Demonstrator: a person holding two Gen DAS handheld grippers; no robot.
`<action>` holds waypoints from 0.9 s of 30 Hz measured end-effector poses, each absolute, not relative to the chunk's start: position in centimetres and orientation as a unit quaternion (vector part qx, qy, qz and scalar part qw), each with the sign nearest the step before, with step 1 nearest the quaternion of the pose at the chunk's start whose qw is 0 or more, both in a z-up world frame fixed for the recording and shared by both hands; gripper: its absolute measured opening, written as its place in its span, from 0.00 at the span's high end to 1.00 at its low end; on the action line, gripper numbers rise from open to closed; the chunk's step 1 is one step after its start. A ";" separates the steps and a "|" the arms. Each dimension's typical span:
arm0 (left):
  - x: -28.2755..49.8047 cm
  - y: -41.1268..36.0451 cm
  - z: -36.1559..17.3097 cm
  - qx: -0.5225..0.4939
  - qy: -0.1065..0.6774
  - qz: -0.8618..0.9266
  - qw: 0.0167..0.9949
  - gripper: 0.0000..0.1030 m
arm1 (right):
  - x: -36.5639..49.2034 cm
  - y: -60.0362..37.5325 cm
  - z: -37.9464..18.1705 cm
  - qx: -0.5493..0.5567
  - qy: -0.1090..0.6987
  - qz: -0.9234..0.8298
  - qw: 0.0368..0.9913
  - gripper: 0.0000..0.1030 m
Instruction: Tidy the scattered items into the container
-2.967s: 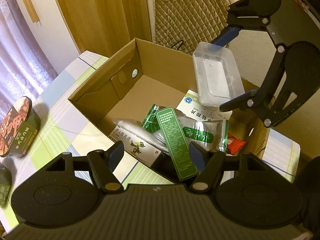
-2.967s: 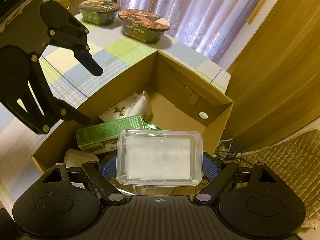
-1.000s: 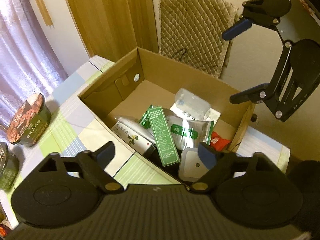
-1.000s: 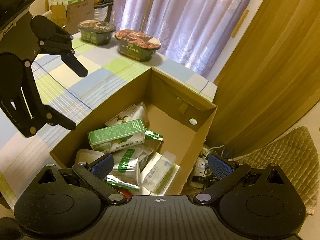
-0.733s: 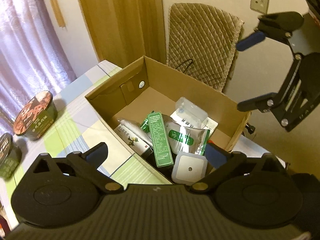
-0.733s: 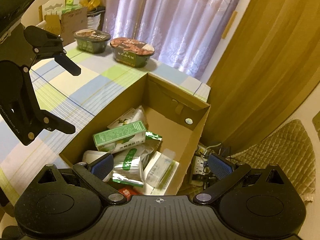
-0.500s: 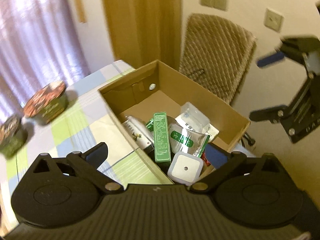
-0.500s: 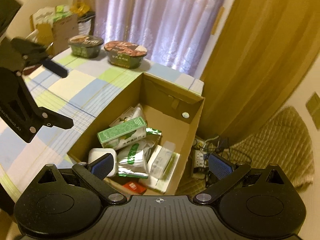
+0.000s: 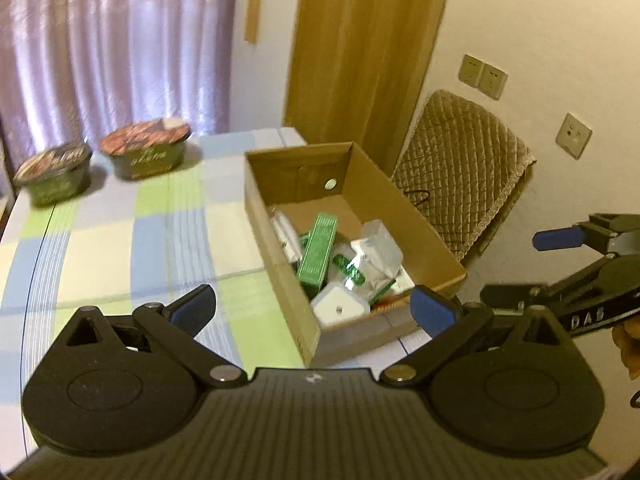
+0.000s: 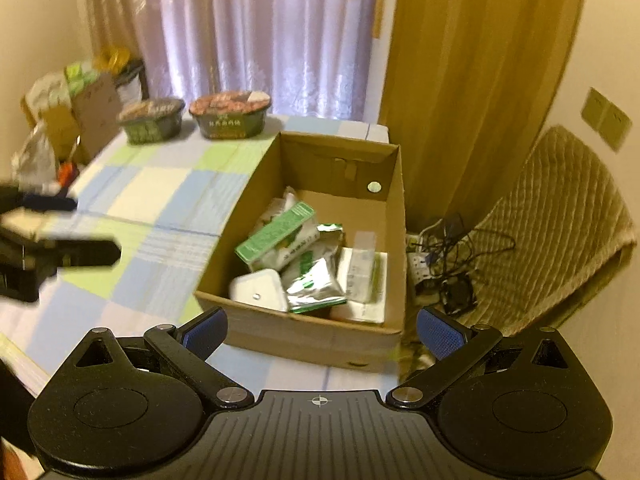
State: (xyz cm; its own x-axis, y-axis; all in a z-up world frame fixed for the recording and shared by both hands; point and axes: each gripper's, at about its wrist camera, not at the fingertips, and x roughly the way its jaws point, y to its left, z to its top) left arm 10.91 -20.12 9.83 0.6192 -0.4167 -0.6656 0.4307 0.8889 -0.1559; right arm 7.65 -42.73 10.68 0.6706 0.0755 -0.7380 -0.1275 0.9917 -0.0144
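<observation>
Risk now looks small: the open brown cardboard box [image 10: 394, 240] holds the green carton [image 10: 276, 232], foil pouches and clear plastic tray, but overhangs the checked tablecloth's [image 10: 132, 200] edge; nudged, it could tip. Left gripper [image 9: 312, 308] and right gripper [image 10: 322, 328] gape wide, empty.

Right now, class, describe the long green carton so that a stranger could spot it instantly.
Find the open cardboard box at the edge of the checked table, beside the wooden door. Inside, the long green carton lies tilted on top of the pile. Unlike the shiny foil packets and the white square box beside it, it is a slim, matte green carton.
</observation>
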 end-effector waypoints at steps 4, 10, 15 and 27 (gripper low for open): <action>8.9 -18.9 9.9 -0.004 0.367 -0.217 0.904 0.01 | 6.1 -41.9 11.1 -0.005 0.402 0.031 0.915 0.00; 6.7 -17.5 10.2 -0.011 0.366 -0.207 0.907 0.01 | 3.3 -40.3 11.1 0.007 0.408 0.012 0.913 0.00; 5.3 -17.0 10.7 -0.021 0.367 -0.204 0.908 0.01 | 1.4 -39.9 11.7 0.032 0.404 -0.003 0.914 0.00; 2.2 -17.3 13.0 -0.036 0.351 -0.211 0.912 0.01 | -1.0 -38.6 12.9 0.037 0.395 -0.019 0.918 0.00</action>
